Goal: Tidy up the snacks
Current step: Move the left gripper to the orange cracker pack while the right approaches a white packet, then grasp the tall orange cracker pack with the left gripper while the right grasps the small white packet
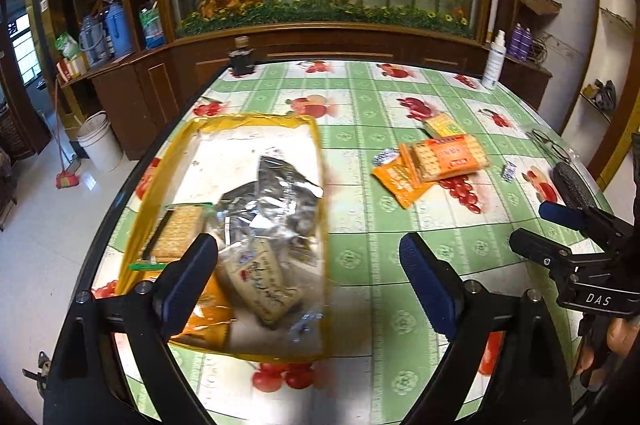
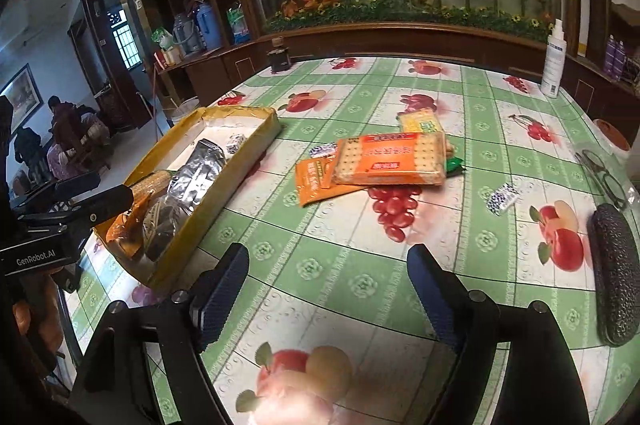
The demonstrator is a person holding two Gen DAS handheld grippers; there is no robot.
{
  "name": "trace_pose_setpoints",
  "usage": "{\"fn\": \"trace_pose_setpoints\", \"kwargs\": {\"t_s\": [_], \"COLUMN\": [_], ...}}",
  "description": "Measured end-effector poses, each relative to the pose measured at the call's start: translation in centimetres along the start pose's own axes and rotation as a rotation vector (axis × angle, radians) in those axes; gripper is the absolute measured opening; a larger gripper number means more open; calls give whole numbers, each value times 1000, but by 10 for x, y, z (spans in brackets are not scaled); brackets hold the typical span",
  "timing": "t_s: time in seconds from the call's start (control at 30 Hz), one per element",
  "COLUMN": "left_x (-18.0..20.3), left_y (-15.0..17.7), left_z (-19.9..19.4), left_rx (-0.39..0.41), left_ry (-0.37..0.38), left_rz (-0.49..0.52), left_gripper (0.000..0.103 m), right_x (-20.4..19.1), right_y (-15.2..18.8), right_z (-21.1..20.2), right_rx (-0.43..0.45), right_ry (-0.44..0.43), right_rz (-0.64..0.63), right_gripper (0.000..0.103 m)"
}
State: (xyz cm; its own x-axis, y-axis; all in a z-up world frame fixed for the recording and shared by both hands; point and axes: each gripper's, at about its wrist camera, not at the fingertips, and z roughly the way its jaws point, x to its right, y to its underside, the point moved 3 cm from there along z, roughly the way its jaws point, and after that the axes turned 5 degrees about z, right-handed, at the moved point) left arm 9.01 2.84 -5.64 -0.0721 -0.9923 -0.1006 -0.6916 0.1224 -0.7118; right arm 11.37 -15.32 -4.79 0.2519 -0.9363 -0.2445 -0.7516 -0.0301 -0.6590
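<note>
Your left tool [image 1: 308, 277] stands wide apart and holds nothing; its blue pads hang above the near end of the yellow tray [image 1: 136, 221], over the snacks already inside. Your right tool [image 2: 328, 285] is just as wide and also bare, poised over the open green-checked tabletop [image 2: 360, 237], touching nothing. Seen from the left wrist, the right tool [image 1: 560, 225] sits low at the right edge, with your fingers [image 1: 618, 339] wrapped round its handle.

Inside the tray lie a silver foil bag [image 1: 272, 201], a cracker pack [image 1: 176, 229] against the left wall, and a pale wrapped biscuit pack [image 1: 260, 281] nearest you. Out on the tabletop, well right of the tray, an orange cracker pack [image 2: 392, 159] rests on top of a flat orange sachet [image 2: 316, 183], with a yellow-green pack [image 2: 422, 121] just behind them. One small blue-white candy [image 2: 502, 199] sits apart to the right, near a dark glasses case [image 2: 614, 273].
</note>
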Motion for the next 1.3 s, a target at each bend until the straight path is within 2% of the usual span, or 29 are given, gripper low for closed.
{"fn": "trace_pose_setpoints", "kwargs": {"t_s": [0.37,0.53,0.73,0.87,1.1,1.27,1.3], "left_x": [49,63,81,93,121,135,138], "left_y": [1,1,-7,-21,-48,-58,-60], "left_z": [12,23,47,65,92,111,114], "left_rx": [-30,-55,-76,-81,-53,-75,-81], "left_ry": [74,113,203,236,295,358,377], "left_rz": [86,103,130,205,418,492,502], "left_gripper": [93,93,93,93,93,93,93], "right_x": [51,61,60,59,58,59,60], "right_y": [27,34,33,31,26,22,22], "right_z": [-16,-16,-10,-7,2,12,14], "right_rx": [-24,-30,-29,-29,-44,-62,-67], "right_ry": [32,38,46,37,31,32,35], "right_rz": [53,67,47,45,30,25,21], "right_gripper": [83,83,83,83,82,81,79]}}
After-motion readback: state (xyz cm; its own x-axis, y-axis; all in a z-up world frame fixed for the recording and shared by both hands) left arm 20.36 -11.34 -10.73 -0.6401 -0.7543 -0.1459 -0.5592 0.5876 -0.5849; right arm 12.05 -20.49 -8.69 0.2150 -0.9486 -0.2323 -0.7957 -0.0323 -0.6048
